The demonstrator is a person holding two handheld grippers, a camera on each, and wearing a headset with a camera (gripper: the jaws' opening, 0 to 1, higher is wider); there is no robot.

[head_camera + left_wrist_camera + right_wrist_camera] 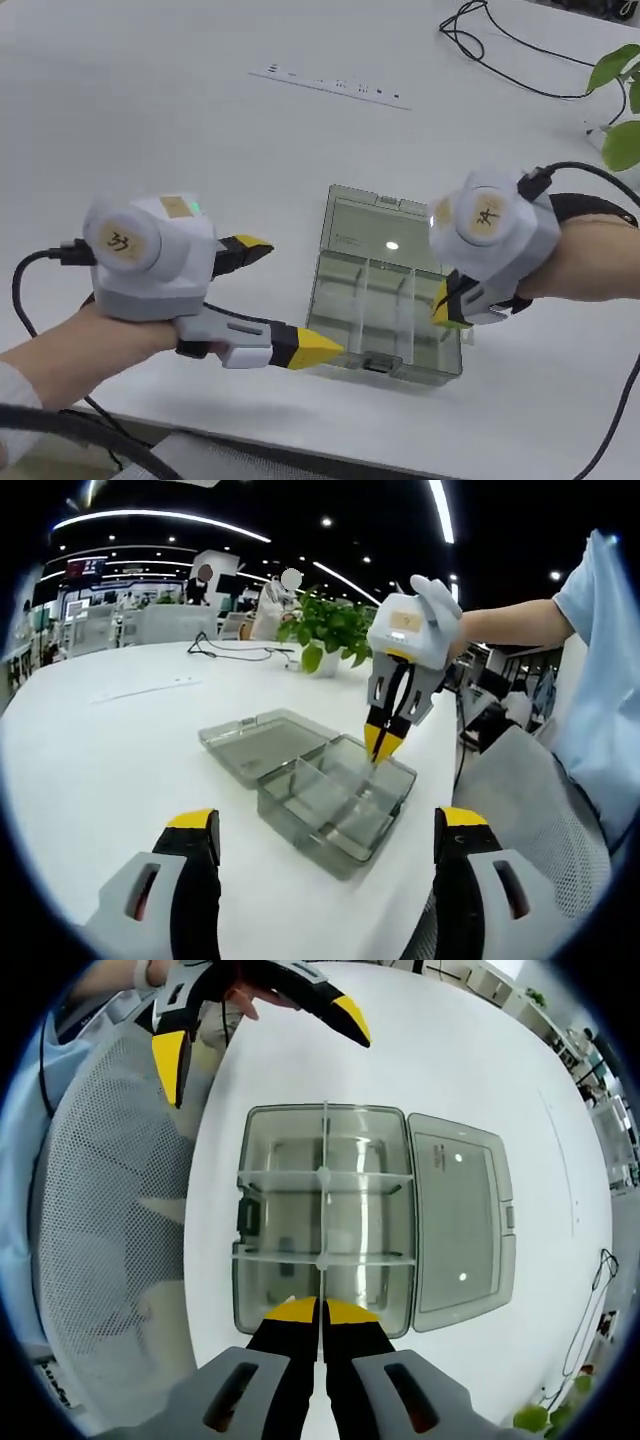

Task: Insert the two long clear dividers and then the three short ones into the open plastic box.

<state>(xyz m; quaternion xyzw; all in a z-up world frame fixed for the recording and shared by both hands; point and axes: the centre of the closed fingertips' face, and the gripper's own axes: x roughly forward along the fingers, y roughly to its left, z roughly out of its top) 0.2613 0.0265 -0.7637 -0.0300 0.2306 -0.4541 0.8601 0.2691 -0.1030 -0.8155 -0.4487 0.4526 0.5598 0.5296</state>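
Divider in hand, as I read it: a thin clear divider (323, 1215) runs straight out ahead of my right gripper (320, 1312), seen edge-on as a fine line from between the yellow tips to the far wall of the open plastic box (275, 1290). The jaws are pinched almost together on its near end, so I take them as gripping it, though the plastic is too clear to show how deep the bite goes. The divider's long axis lies along the gripper's own line of sight and down the middle of the box. The box sits directly ahead of and below the tips, its near wall just under them. Two cross dividers (280, 1175) stand in the box at right angles to the held one and meet it at two crossings; whether it is fully down in their slots I cannot tell, nor which pieces are the long ones. The lid (460, 1225) lies open flat, off to the right of the jaws in the right gripper view. My judgement is that the coming move is a straight press downward with the right gripper, keeping the piece square to the cross dividers. My left gripper (283, 295) hangs beyond the box's far end from the right one, near it, jaws spread wide with nothing between them; the right is plainly the nearer. Everything rests on the white table (200, 120)
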